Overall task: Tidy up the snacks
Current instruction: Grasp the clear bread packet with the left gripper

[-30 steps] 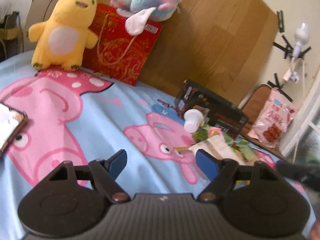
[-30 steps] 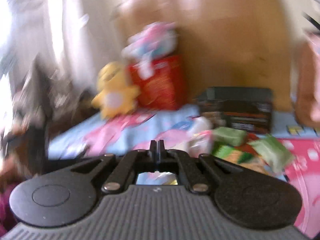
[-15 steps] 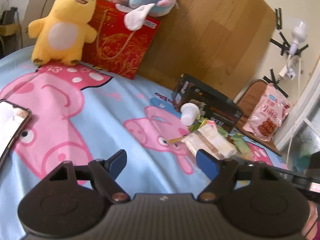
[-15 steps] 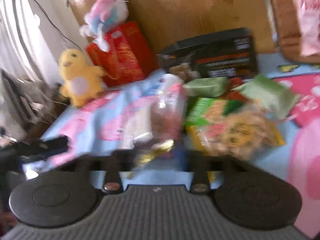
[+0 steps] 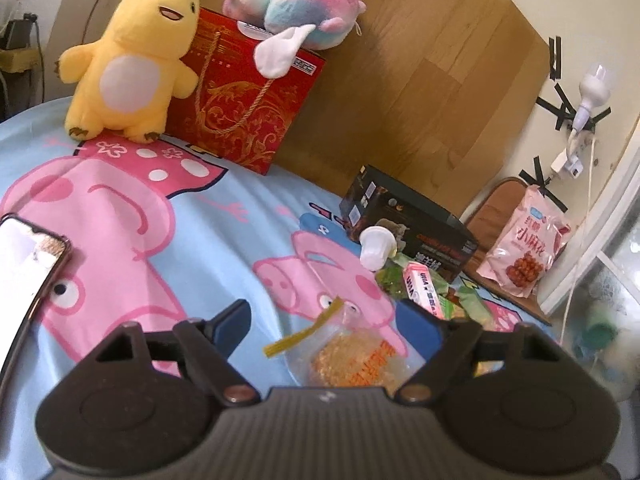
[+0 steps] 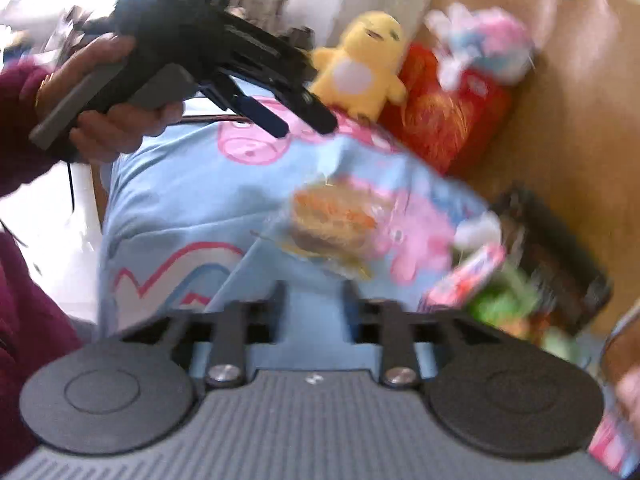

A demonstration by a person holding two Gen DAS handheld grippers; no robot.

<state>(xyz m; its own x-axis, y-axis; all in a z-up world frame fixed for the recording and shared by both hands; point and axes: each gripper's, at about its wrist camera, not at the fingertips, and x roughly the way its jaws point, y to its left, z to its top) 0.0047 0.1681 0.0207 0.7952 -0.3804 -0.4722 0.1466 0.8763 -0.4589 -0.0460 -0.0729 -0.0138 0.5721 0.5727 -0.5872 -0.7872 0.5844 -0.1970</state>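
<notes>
Left gripper [image 5: 326, 318]: hovering over the bedspread, blue-padded jaws standing wide apart, nothing pinched between them; showing in the right wrist view too, gripped by a hand [image 6: 108, 120] in a maroon sleeve.
Right gripper [image 6: 314, 294]: jaws having just been opening, standing partly apart now, nothing between them; view blurred.
Clear plastic packet of golden-orange snack with a yellow twist tie [image 5: 352, 354]: lying flat on the light-blue bedspread with pink pig cartoons [image 5: 224, 216], just ahead of both grippers, touching neither.
Pink-and-white rectangular snack box [image 5: 422, 288]: lying beside the clear packet, towards the headboard-side edge of the bedspread, leaning on green wrapped snacks [image 5: 390, 280].
White plastic cup-shaped pot [image 5: 376, 246]: tilting against the black printed cardboard box [image 5: 408, 216].
Black box: sitting at the bedspread's far edge, against the brown wooden board [image 5: 420, 72].
Yellow plush duck-like toy [image 5: 132, 60]: standing upright near the far left corner of the bedspread.
Red gift bag with gold pattern and rope handle [image 5: 248, 104]: standing just beside the yellow toy, carrying a pink-and-blue plush toy [image 5: 296, 12] on top.
Phone with lit screen [image 5: 28, 264]: lying at the left edge of the bedspread.
Pink bag of fried snacks [image 5: 524, 244]: leaning on a brown chair off the bedspread's right side.
</notes>
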